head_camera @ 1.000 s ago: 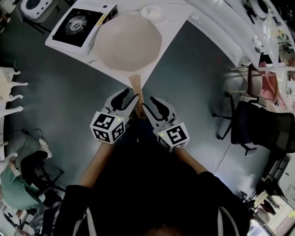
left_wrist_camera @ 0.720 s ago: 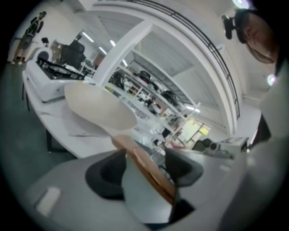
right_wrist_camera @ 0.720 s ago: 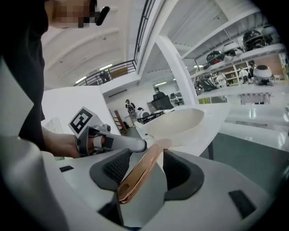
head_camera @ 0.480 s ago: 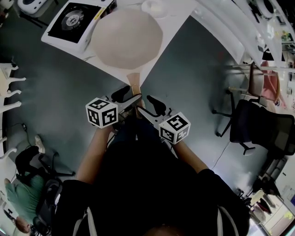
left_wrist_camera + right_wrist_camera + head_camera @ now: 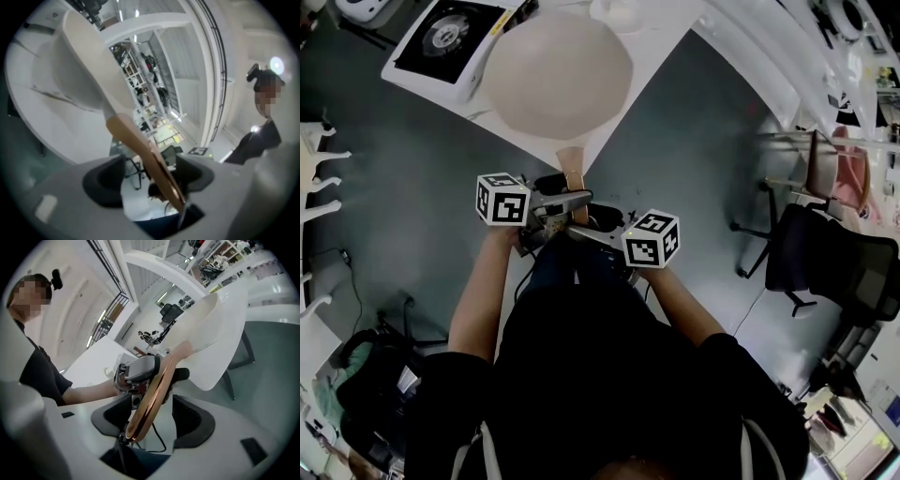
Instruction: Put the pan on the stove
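Two claws meet at the pan's wooden handle (image 5: 573, 178), and both have just been opening. The left claw (image 5: 150, 174) stands wide. The handle runs slantwise through its gap, lying closer to the right-hand pad, and neither pad presses on it. The right claw (image 5: 152, 417) is also wide, with the handle's end between its pads and a gap on either side.

From the head view, the left forearm (image 5: 478, 300) rises from 7 o'clock and bends at the wrist, so that its claw comes at the handle from 9 o'clock, roughly level. The right forearm (image 5: 680, 300) climbs from 5 o'clock, and its claw reaches the handle from 4 o'clock, slightly lower and nearer the body. The two marker cubes sit on either side of the handle.

The cream pan (image 5: 558, 70) rests on the white surface (image 5: 666, 39) at 12 o'clock, with its handle reaching past the surface's corner toward 6 o'clock. The stove (image 5: 441, 37), a black top on a white body, sits just beside the pan at its 10 o'clock. Whether they touch I cannot tell. A dark office chair (image 5: 834, 262) stands well apart at 3 o'clock.
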A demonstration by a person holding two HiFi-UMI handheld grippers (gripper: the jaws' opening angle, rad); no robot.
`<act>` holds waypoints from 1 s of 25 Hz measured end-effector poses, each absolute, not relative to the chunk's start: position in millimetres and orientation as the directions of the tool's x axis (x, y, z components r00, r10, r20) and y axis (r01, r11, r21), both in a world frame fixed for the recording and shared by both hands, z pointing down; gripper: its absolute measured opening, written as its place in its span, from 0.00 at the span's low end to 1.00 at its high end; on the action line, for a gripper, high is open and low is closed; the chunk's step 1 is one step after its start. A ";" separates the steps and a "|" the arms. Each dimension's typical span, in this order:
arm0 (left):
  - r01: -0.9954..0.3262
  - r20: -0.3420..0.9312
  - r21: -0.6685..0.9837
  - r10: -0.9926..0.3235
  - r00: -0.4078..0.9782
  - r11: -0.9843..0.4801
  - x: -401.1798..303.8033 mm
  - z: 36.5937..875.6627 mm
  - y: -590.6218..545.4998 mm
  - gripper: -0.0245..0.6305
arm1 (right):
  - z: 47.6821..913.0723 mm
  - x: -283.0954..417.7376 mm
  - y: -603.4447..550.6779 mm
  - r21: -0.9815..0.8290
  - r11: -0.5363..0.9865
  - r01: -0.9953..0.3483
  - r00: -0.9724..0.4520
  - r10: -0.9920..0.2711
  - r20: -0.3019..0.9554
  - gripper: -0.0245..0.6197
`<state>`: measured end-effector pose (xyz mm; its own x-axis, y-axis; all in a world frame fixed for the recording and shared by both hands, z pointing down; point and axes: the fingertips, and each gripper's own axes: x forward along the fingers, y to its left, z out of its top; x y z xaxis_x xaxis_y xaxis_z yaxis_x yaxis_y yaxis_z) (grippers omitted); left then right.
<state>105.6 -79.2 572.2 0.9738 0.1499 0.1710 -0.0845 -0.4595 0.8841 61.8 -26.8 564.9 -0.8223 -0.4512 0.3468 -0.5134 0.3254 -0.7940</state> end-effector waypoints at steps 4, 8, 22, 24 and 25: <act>-0.029 0.131 0.895 0.199 0.971 -0.445 115.3 574.8 -76.3 0.55 | 567.3 48.6 -25.7 -0.857 0.323 -0.402 -0.889 -0.361 0.281 0.40; 0.037 0.073 0.904 0.238 0.968 -0.426 122.3 574.6 -76.3 0.54 | 571.6 40.4 -30.8 -0.882 0.328 -0.337 -0.923 -0.301 0.240 0.40; 0.064 0.044 0.882 0.217 0.975 -0.468 126.7 564.2 -73.4 0.34 | 565.3 29.9 -30.4 -0.857 0.422 -0.295 -0.936 -0.307 0.171 0.30; 0.051 0.056 0.883 0.213 0.976 -0.467 125.9 562.6 -69.7 0.34 | 562.3 28.3 -27.1 -0.856 0.431 -0.286 -0.937 -0.313 0.156 0.30; 0.047 0.058 0.884 0.209 0.976 -0.465 125.9 560.9 -68.2 0.34 | 559.9 28.0 -25.7 -0.857 0.432 -0.279 -0.937 -0.316 0.146 0.30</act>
